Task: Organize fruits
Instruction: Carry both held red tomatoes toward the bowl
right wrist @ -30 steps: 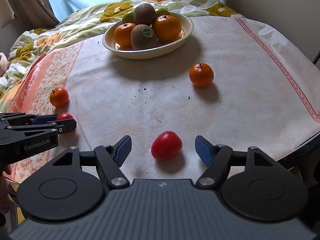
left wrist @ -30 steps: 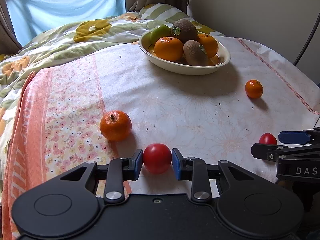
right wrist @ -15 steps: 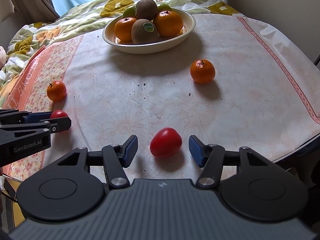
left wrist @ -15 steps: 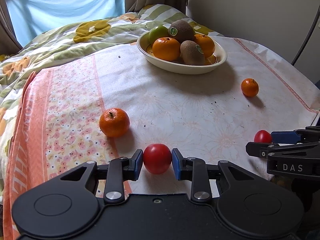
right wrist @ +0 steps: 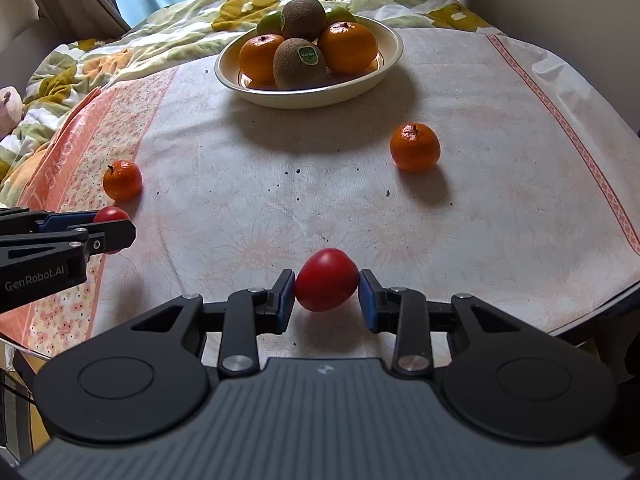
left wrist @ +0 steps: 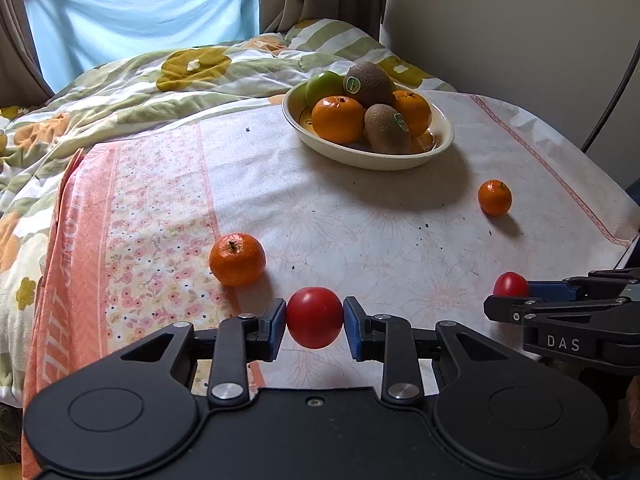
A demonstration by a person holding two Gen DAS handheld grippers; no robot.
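The right gripper [right wrist: 327,291] has closed its blue pads onto the near round red tomato [right wrist: 326,279]; the left gripper [left wrist: 315,323] grips a second red tomato [left wrist: 314,322]. Lift both straight, squeezing gently. Two tomatoes, two loose small orange mandarins [right wrist: 415,147], one cream ceramic bowl [right wrist: 360,88] far.

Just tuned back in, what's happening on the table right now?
Each hand-held gripper has a red tomato between its jaws. The left gripper is shut on the round tomato; the right gripper is shut on the oval tomato. Both tomatoes sit low over the tablecloth. Two mandarins lie loose on it, and the bowl behind already holds oranges and kiwis.
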